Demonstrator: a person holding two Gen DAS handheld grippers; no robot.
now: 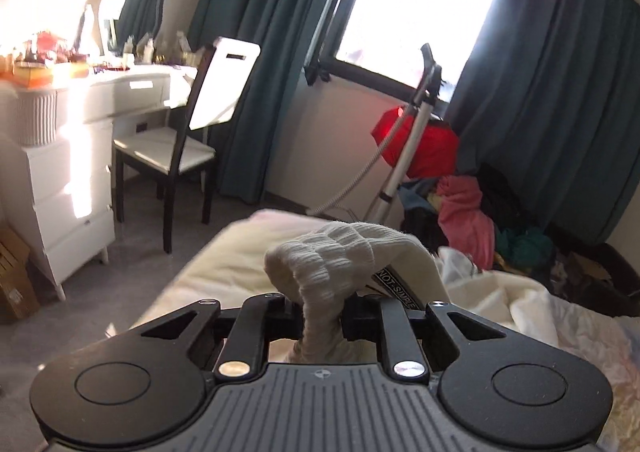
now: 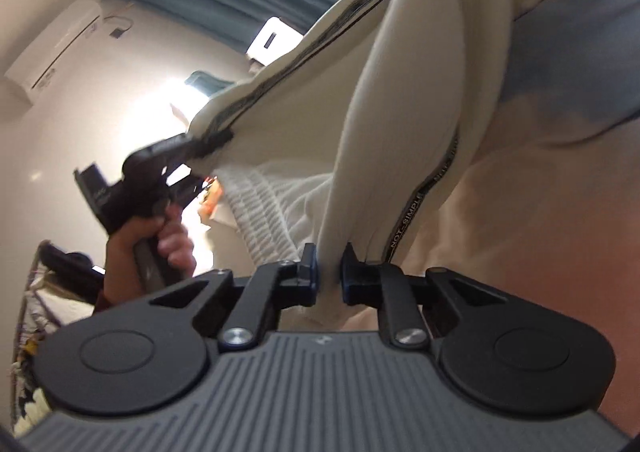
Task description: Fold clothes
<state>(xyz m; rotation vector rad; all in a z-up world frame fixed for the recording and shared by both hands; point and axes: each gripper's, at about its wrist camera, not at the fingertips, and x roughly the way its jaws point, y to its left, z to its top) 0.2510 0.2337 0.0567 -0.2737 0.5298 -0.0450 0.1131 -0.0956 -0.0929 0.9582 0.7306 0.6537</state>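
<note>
Daylight blows out the wide dark-framed window (image 1: 420, 0), glaring on the white dresser (image 1: 68, 156) left of it; fisheye edges bend, motion-blurred.

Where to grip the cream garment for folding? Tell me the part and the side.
Judging by the current holds: the left gripper pinches the ribbed cuff, the right gripper the cream garment by its printed tape. Grip such hems from below, since the cloth hangs taut.
</note>
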